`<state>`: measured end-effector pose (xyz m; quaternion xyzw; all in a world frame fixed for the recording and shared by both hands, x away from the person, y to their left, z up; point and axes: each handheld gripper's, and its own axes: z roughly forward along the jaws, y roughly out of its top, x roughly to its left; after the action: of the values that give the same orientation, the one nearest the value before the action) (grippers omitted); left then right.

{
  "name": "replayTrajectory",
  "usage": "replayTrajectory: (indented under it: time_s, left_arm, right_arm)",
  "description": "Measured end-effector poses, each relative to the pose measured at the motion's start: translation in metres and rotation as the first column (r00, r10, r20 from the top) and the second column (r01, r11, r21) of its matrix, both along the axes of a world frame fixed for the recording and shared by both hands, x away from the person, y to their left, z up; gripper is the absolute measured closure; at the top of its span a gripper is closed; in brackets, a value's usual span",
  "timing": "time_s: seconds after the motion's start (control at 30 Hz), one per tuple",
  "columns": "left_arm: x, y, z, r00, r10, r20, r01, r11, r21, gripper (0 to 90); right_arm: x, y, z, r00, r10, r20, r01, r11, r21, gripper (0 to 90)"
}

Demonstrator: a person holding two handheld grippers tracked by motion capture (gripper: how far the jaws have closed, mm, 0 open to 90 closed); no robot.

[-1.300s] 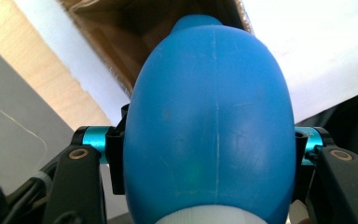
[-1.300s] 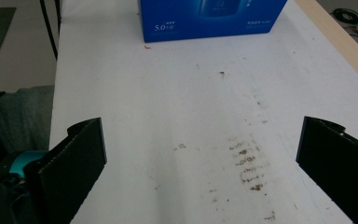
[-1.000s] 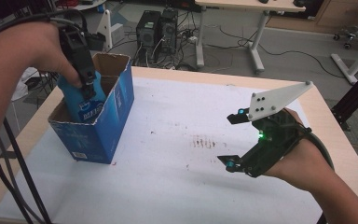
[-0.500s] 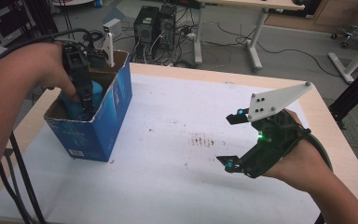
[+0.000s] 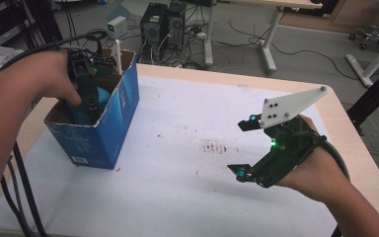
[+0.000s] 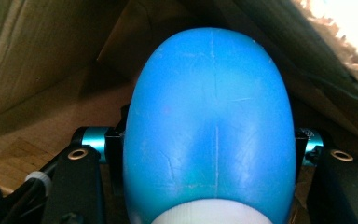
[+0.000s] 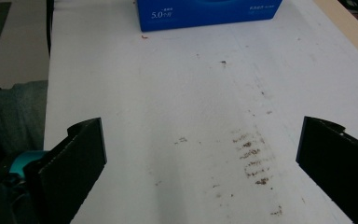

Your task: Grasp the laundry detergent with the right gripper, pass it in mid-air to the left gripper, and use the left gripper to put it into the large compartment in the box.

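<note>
A blue cardboard box [image 5: 109, 132] stands open-topped at the table's left. My left gripper [image 5: 86, 94] reaches down into it, shut on a smooth blue rounded object [image 6: 212, 130] with a white base [image 6: 200, 213]. That blue rounded object [image 5: 98, 96] peeks out beside the gripper, inside the brown box walls [image 6: 32, 60]. My right gripper [image 5: 244, 148] hovers over the table's right side, jaws wide apart and nothing between them. Its black fingers [image 7: 81, 154] frame the white table sheet, with the blue box [image 7: 209, 11] far ahead.
The white sheet [image 5: 192, 163] covering the table carries brown stains [image 7: 249, 151] near its middle. The wooden table edge [image 5: 360, 148] runs along the right. Computer towers [image 5: 165, 24], cables and desk legs stand on the floor beyond the table.
The left gripper has lifted slightly with the blue object inside the box, and the box has shifted a little. The right gripper has stayed put and open.
</note>
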<state>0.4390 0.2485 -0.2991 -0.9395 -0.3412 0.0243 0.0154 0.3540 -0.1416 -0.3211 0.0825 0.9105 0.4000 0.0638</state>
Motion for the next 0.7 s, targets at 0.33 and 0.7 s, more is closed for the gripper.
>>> replayTrajectory:
  time_s: [0.33,0.7]
  left_arm:
    - [-0.001,0.002,0.002,0.9999,-0.01,-0.006,0.01,0.9999,-0.012,30.0]
    - [-0.005,-0.002,0.014,0.9995,-0.031,0.008,0.031,0.9995,0.004,25.8]
  right_arm:
    - [0.001,0.001,0.0,1.0,0.003,-0.005,-0.003,1.0,-0.004,0.6]
    - [0.0,0.0,0.001,1.0,0.004,0.001,-0.004,1.0,0.004,0.6]
